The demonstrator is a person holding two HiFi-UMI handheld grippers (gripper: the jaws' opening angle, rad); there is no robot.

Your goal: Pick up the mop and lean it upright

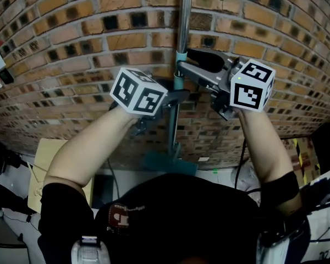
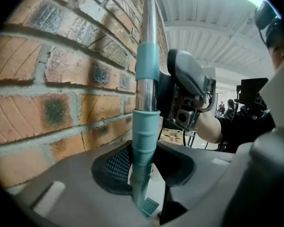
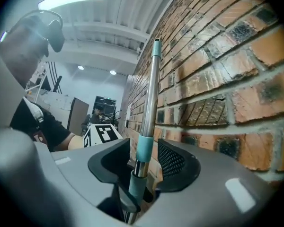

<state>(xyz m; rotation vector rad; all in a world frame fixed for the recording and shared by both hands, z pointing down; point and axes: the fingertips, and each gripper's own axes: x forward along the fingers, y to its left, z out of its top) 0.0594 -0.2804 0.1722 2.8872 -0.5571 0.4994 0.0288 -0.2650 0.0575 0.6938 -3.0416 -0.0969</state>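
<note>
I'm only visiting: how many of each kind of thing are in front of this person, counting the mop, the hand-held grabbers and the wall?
Mop: 1
Grippers: 2, the left gripper and the right gripper
Brick wall: 1
Total: 4

The mop (image 1: 185, 21) has a glossy metal pole with matt teal plastic sleeves; the brick wall (image 1: 71, 48) is rough.
</note>
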